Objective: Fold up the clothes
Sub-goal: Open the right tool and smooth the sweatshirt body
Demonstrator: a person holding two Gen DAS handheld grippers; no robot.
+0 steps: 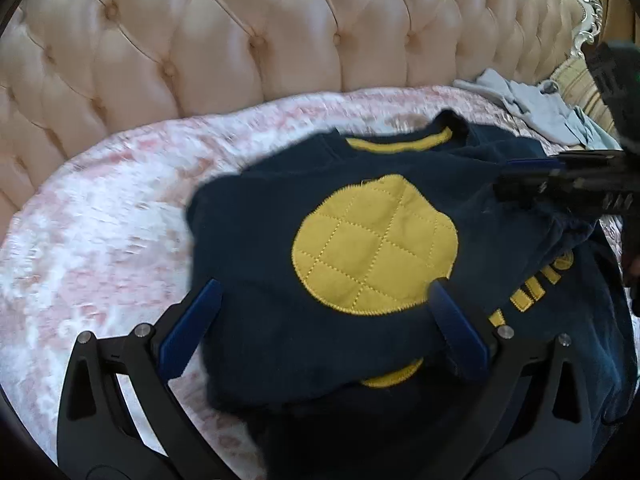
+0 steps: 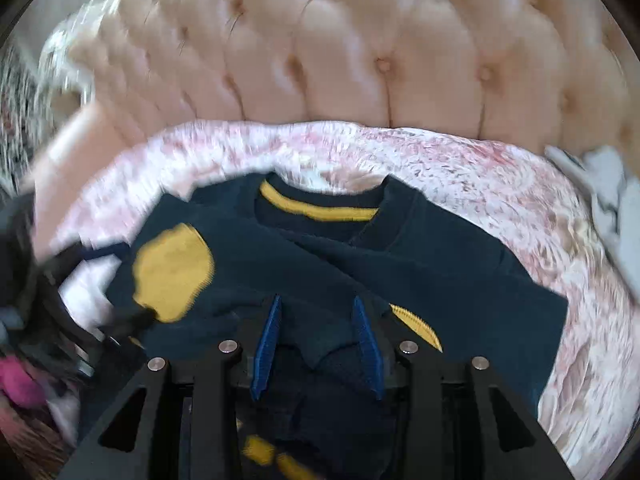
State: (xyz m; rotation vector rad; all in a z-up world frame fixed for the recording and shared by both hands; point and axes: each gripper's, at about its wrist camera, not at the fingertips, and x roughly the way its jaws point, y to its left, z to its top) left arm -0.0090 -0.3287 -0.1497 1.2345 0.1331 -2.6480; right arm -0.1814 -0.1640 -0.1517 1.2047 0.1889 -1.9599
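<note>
Sweater [image 1: 280, 312] edge near open bedspread [image 1: 100, 220]

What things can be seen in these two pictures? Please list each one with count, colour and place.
navy sweatshirt with yellow quilted elbow patches: one, dark blue and yellow, on the bedspread, partly folded
pink and white patterned bedspread: one, under the sweatshirt
tufted peach headboard: one, behind the bed
pale blue crumpled garment: one, far right of the bed
left claw: black with blue pads, open over the sleeve
right claw: black with blue pads, partly closed, fabric bunched between the pads
</note>
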